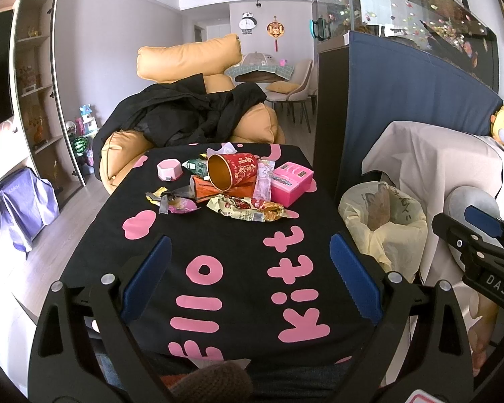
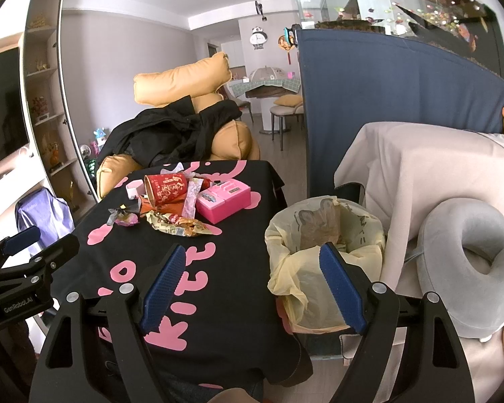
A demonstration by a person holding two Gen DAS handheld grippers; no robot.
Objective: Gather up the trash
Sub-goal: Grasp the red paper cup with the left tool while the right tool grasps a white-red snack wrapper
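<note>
A pile of trash lies at the far end of the black Hello Kitty tablecloth (image 1: 238,241): a red paper cup (image 1: 232,171) on its side, a yellow snack wrapper (image 1: 248,209), a pink-white wrapper (image 1: 263,181), a crumpled foil wrapper (image 1: 171,201). A bin lined with a yellow bag (image 1: 383,221) stands right of the table, also in the right wrist view (image 2: 322,252). My left gripper (image 1: 248,275) is open and empty over the near tablecloth. My right gripper (image 2: 252,285) is open and empty, between table edge and bin.
A pink toy box (image 1: 290,181) and a small pink-white case (image 1: 169,169) sit by the trash. An orange sofa with a black jacket (image 1: 184,114) is behind the table. A beige-covered seat (image 2: 436,174) with a grey neck pillow (image 2: 473,262) is right of the bin.
</note>
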